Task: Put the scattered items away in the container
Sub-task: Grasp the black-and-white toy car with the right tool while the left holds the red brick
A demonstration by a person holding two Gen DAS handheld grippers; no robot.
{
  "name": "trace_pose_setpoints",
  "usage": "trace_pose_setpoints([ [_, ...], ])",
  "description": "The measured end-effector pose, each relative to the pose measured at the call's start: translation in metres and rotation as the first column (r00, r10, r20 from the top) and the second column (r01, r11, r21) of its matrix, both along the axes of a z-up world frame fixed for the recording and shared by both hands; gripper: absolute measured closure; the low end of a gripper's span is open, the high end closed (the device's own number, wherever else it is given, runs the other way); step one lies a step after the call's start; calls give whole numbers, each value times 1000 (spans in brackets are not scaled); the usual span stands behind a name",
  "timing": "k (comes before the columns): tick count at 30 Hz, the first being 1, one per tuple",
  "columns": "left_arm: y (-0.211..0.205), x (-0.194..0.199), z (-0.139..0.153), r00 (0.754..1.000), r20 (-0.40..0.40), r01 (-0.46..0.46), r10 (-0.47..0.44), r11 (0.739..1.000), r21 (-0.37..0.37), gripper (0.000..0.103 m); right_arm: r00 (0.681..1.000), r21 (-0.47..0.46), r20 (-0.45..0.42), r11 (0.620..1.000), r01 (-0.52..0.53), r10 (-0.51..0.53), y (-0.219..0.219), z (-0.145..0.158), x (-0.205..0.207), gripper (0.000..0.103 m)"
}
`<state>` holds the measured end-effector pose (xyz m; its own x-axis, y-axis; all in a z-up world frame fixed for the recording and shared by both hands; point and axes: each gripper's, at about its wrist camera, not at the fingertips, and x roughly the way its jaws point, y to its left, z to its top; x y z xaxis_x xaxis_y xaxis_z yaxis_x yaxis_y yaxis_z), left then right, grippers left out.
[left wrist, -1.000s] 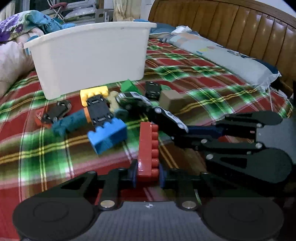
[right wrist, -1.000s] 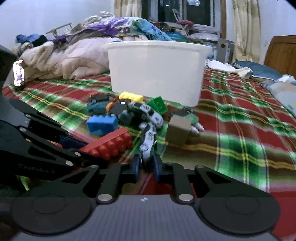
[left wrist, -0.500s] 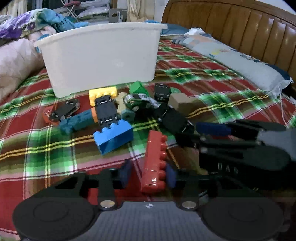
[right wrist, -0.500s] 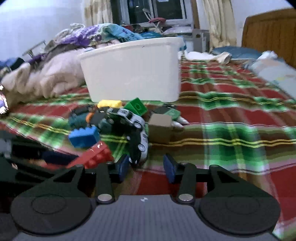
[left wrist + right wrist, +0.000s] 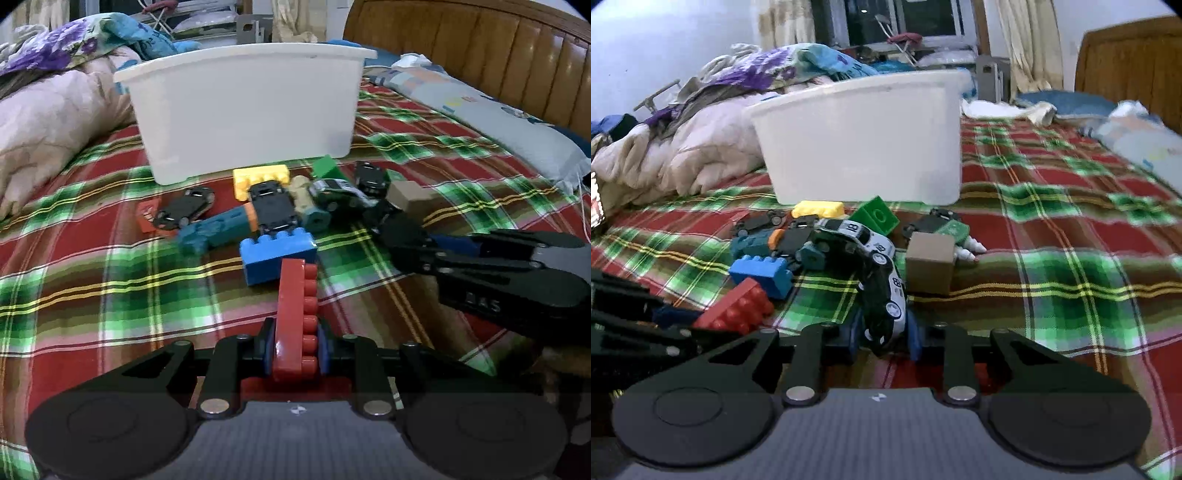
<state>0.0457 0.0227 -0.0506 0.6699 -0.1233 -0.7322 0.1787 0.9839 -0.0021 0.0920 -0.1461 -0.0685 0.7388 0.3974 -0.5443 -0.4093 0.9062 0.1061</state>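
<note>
A white tub [image 5: 243, 107] stands on the plaid bedspread; it also shows in the right wrist view [image 5: 864, 144]. Scattered toys lie in front of it: a blue brick [image 5: 277, 258], a yellow brick [image 5: 258, 177], a teal toy [image 5: 218, 229], upturned toy cars [image 5: 273, 210] and a brown cube [image 5: 929, 264]. My left gripper [image 5: 293, 350] is shut on a red brick [image 5: 293, 314], held off the bedspread. My right gripper [image 5: 882, 332] is shut on a black-and-white toy car [image 5: 884, 295], held nose-down.
A rumpled quilt [image 5: 683, 147] lies left of the tub. A pillow [image 5: 480, 122] and a wooden headboard [image 5: 498, 48] are to the right. A green block [image 5: 877, 216] and a second racing car [image 5: 849, 236] sit in the pile.
Both grippers opened half a second ago, then closed again on the red brick and the toy car. Both have lifted slightly and drawn back from the pile.
</note>
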Motion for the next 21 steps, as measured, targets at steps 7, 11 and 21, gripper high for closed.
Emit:
trace_pose_setpoints([
  [7,3,-1,-1,1000,4,-8,8,1000,-9,77,993,-243,119,970,27,2,15,4,-37,74],
  [11,-1,-2,-2,1000,4,0,0,1000,-19,76,994,-264,106,964,17,11,21,-4,-37,74],
  [21,-5,-2,-3,1000,10,2,-2,1000,-24,75,994,-243,111,970,28,-1,20,-4,-35,72],
])
